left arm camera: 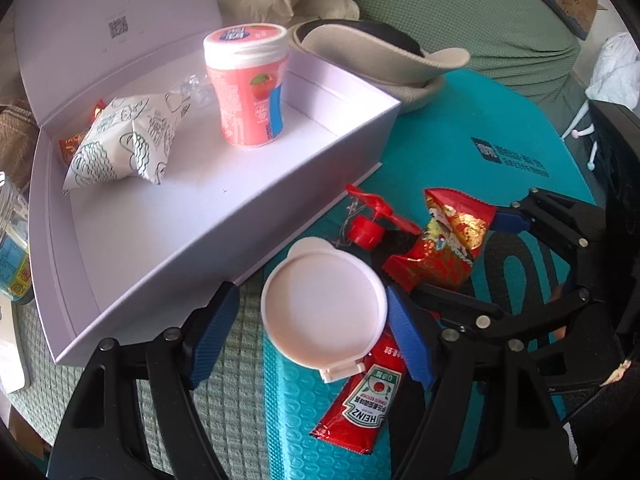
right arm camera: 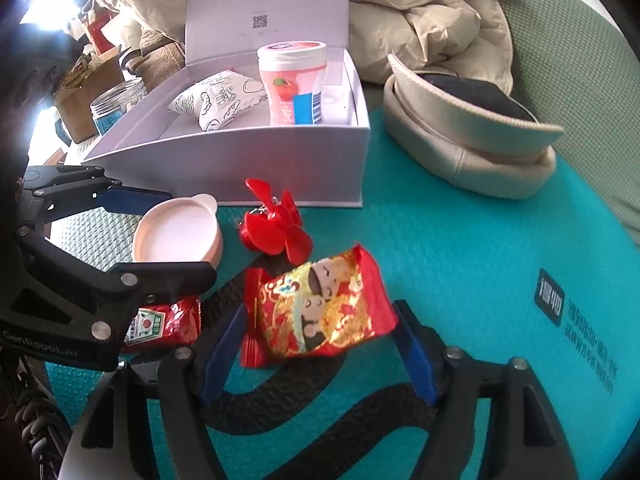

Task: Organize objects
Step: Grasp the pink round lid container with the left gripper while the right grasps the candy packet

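My left tongs are spread wide around a round white lidded container that lies flat on the teal padded mat. The container sits between the two blue pads: the right pad looks to be against its rim, while a clear gap separates its other side from the left pad, so nothing is clamped. From the right wrist view the same container appears pale pink-white, with my left tongs reaching in from the left on either side of it.

A Heinz ketchup sachet lies partly under the container's near edge, running toward me along the inside of the right pad.

My right tongs are also wide open, with a red and gold snack packet lying between their blue pads. I cannot tell whether either pad touches it; neither side is squeezed. In the left wrist view one blue finger tip of the right tongs sits just beside the packet's far corner.

A small red plastic fan lies on the mat between the container and the packet, just in front of the open white box.

Inside the box stands a pink jar with a white lid, upright, and beside it lies a white printed pouch. An orange wrapper peeks from behind the pouch. The box's lid stands open behind them.

A beige cap rests on the mat to the right of the box.
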Demonstrator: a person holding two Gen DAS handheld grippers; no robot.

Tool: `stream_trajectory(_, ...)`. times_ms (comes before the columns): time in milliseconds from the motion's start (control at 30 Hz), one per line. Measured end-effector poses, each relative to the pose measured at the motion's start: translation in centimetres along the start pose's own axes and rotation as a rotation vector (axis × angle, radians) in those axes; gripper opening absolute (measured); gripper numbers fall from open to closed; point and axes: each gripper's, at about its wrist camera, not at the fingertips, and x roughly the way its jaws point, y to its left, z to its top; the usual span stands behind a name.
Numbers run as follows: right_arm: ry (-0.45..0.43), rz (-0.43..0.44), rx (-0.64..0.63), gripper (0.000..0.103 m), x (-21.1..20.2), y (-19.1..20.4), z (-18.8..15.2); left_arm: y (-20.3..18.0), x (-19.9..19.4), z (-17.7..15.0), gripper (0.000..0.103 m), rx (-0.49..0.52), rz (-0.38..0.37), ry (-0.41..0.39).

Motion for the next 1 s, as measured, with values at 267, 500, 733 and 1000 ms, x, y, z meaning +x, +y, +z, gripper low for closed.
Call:
stream_trajectory(267,-0.02,-0.004,-0.032,0.074,0.3,0.2,0.2,0.3,0.1,-0.1,0.058,-0.001,-0.028,0.002)
stream_trajectory(500,-0.03,0.025,0.004,0.049,0.0,0.5,0.1,1.6,-0.8,-0.7,0.058,-0.058,-0.054,0.019)
stream_trajectory(733,-0.02,0.051,-0.01,0.047,-1.1,1.6,-1.1,1.8,-2.4,-3.0,0.058,-0.113,-0.052,0.032)
stream_trajectory(1000,0.01,0.06,-0.026,0.047,-2.7,3.0,-3.1,0.7,-4.5,-5.2,0.058,-0.106,-0.079,0.028)
